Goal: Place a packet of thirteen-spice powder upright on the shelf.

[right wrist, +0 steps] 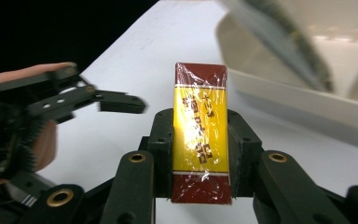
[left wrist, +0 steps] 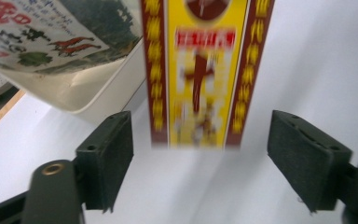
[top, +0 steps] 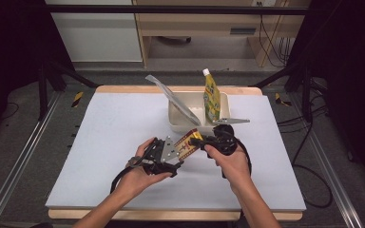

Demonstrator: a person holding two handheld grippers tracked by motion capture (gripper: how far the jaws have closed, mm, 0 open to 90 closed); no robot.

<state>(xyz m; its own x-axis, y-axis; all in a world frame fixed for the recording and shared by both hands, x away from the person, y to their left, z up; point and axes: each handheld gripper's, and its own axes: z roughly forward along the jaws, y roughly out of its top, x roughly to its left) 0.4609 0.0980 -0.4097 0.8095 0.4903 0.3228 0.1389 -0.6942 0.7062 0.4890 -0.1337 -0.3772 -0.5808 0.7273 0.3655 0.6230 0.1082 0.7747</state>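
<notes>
The pale surface (top: 114, 142) carries a cream tray (top: 177, 124) at its far side, with a grey pouch (top: 173, 99) and a green-yellow pouch (top: 212, 97) leaning in it. Near the tray, the right hand-held gripper (right wrist: 200, 154) clamps a yellow and maroon wrapped box (right wrist: 199, 135) above the surface. The left hand-held gripper (left wrist: 200, 149) stands wide apart, its pads either side of the box's free end, not touching.

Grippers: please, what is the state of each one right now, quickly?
Left gripper: open, its jaws apart on either side of the yellow and red box, not touching it.
Right gripper: closed on that box.
</notes>
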